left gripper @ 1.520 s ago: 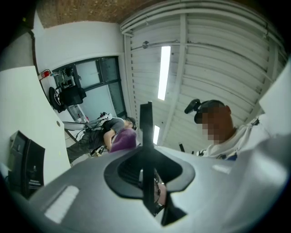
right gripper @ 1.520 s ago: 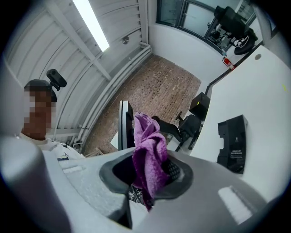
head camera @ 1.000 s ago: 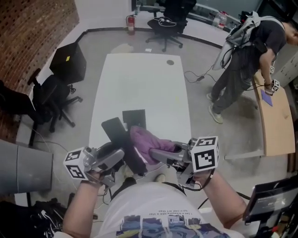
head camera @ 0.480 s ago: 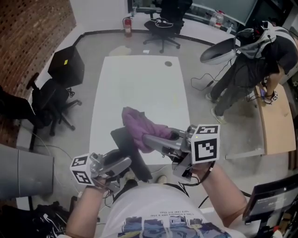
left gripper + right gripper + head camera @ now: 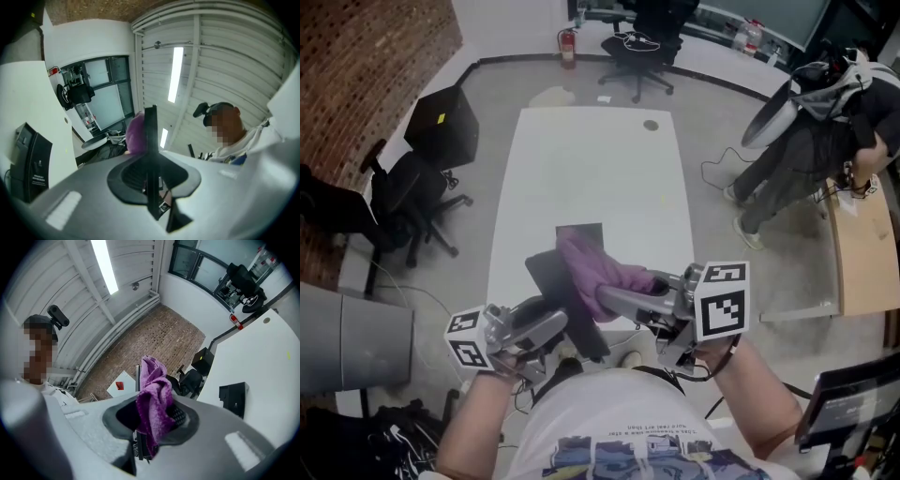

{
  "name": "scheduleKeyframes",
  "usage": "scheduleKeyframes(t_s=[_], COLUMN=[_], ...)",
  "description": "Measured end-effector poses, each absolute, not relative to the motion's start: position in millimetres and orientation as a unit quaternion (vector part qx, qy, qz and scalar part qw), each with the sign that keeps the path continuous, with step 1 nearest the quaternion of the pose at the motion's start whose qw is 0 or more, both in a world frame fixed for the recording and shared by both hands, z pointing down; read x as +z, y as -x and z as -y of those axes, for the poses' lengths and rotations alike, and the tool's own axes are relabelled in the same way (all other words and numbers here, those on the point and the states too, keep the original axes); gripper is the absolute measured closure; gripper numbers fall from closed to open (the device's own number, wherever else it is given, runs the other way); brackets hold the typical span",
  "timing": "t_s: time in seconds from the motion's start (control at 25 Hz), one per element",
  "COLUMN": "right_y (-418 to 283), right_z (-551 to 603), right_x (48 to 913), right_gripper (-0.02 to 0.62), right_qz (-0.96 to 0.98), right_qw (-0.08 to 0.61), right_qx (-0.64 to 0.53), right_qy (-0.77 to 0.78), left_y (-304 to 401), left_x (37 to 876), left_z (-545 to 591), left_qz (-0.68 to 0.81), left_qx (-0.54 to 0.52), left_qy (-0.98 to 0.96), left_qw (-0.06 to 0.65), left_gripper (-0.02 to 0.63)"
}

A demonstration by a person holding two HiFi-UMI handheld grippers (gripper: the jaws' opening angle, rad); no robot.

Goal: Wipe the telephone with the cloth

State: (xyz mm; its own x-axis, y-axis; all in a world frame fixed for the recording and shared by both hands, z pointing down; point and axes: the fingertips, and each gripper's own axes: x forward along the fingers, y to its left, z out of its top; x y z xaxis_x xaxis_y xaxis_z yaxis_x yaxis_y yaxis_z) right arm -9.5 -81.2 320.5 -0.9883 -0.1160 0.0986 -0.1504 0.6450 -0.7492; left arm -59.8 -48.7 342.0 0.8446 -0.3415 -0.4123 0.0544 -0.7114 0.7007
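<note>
The left gripper [image 5: 546, 328] squeezes the black handset [image 5: 558, 286]; the right gripper [image 5: 614, 302] squeezes the purple cloth [image 5: 595, 267], wiping it; next, rub further along.

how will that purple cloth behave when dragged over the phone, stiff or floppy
Probably floppy: the cloth bunches in soft folds where the right tool pinches it. Likely light and grippy, given its fuzzy pile; it should drape over the telephone rather than shove it.

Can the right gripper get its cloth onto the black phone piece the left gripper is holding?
Probably yes: the right gripper has its purple cloth draped against the phone piece, with nothing between them.
</note>
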Motion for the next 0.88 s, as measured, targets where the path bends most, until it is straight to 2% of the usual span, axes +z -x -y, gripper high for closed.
scheduleKeyframes(t_s=[0.88], right_y=[-10.6], right_z=[42.6], right_x=[362.3], right_gripper=[0.512], right_qz=[0.9], right_qw=[0.09], right_qx=[0.42], right_qy=[-0.071], left_y=[85.8], left_x=[334.6], left_z=[75.6], left_qz=[0.111], left_qx=[-0.268], left_qy=[-0.885], left_qw=[0.366], left_gripper=[0.525])
